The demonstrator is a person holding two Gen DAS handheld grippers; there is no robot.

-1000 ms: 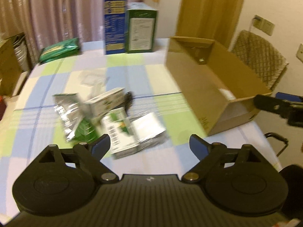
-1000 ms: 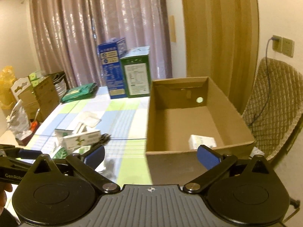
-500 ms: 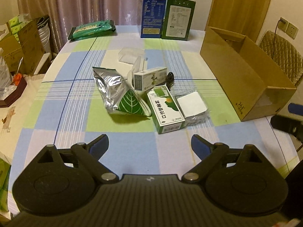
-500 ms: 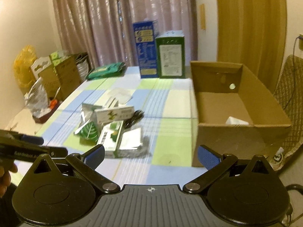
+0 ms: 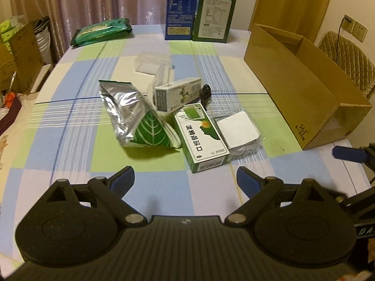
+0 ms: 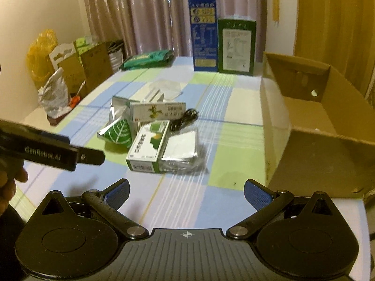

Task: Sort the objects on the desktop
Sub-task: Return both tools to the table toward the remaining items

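A heap of objects lies mid-table: a silver foil bag with a green leaf (image 5: 138, 121) (image 6: 118, 133), a green-and-white box (image 5: 201, 138) (image 6: 148, 145), a white pack in clear wrap (image 5: 238, 130) (image 6: 181, 146), a pale long box (image 5: 178, 94) (image 6: 157, 112), a black cable (image 5: 206, 93) (image 6: 184, 118) and a clear plastic case (image 5: 152, 64). An open cardboard box (image 5: 302, 89) (image 6: 311, 126) stands at the right. My left gripper (image 5: 185, 179) is open and empty, near the front of the heap. My right gripper (image 6: 186, 188) is open and empty, in front of the heap and the cardboard box.
A tall blue carton (image 5: 181, 9) and a green carton (image 5: 215, 15) stand at the table's far edge, with a green packet (image 5: 100, 31) to their left. Boxes and bags (image 6: 70, 70) crowd the floor at the left. A chair (image 5: 346, 58) stands behind the cardboard box.
Both grippers pulled back and swung left, away from the cardboard box. The heap now sits in the middle of both views. Nothing was picked up.
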